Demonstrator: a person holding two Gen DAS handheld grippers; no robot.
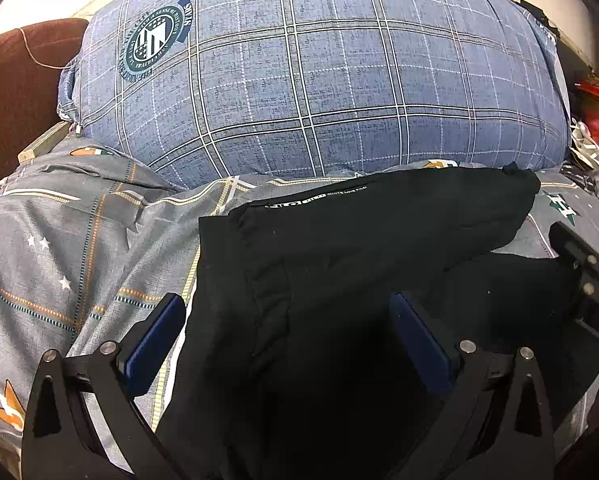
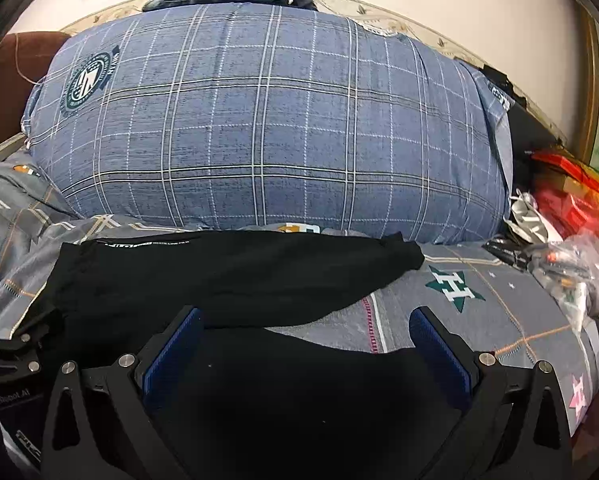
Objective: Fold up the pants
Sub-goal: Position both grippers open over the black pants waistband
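I'm holding both grippers wide open over the black fabric pants (image 1: 339, 280), nothing gripped in either. The pants are lying on the grey patterned bedsheet (image 1: 79, 248), with one leg stretching along the foot of the big blue plaid pillow (image 1: 319, 72). My left gripper (image 1: 287, 320) is hovering near the waistband side, blue pads spread apart. My right gripper (image 2: 307, 340) is hanging over the lower leg, and there's a heap of red and clear plastic bags (image 2: 571, 216) off to the right.
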